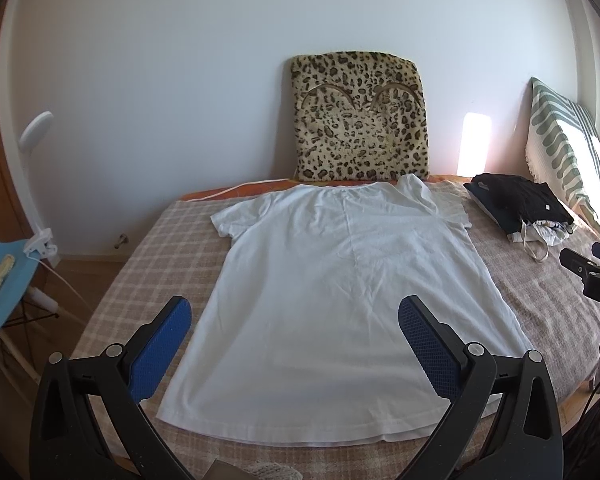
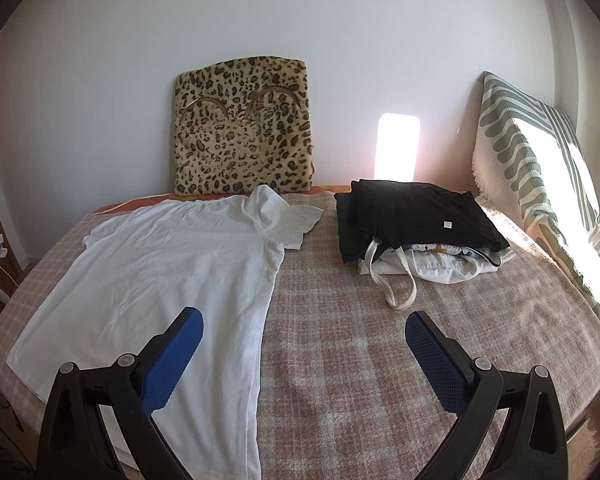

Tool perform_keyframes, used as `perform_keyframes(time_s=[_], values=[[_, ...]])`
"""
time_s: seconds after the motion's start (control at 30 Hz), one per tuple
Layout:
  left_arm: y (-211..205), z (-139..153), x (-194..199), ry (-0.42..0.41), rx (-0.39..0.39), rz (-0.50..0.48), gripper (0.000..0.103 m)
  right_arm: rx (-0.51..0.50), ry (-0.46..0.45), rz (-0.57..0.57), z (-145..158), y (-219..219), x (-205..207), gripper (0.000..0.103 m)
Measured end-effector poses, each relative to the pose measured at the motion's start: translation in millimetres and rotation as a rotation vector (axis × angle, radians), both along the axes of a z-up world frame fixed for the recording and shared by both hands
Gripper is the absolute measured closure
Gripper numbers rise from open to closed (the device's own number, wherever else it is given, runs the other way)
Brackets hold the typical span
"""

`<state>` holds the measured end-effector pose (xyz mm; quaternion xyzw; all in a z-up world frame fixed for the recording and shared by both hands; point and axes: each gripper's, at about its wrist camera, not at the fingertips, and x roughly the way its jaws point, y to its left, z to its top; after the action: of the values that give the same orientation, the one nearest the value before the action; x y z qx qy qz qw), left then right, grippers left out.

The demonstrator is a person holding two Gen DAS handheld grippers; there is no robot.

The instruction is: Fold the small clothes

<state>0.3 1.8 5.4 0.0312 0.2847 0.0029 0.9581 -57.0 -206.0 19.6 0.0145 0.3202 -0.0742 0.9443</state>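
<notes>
While the white T-shirt (image 1: 340, 300) is lying flat on the bed (image 2: 380, 360), hem nearest, ahead of the left hand-held gripper (image 1: 296, 344), both jaws are standing wide and empty; the right hand-held gripper (image 2: 304, 354) is hovering beside its edge, probably readying a side fold. Its far right sleeve (image 2: 288, 216) is bunching up.

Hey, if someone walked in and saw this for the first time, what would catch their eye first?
Probably the white short-sleeved cotton T-shirt spread flat across the checked beige bedspread, one sleeve rumpled. Behind it, a furry leopard-print cushion leans against the wall, and a folded black garment tops a pile to the right.
</notes>
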Motion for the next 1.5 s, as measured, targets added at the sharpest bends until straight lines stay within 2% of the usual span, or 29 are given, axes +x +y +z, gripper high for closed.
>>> perform_keyframes(time_s=[1.5], values=[[6.3,0.6,-1.1,-0.011,0.016,0.011,0.000,0.000,-0.004,0.005,-0.6,3.6,0.0,0.001]])
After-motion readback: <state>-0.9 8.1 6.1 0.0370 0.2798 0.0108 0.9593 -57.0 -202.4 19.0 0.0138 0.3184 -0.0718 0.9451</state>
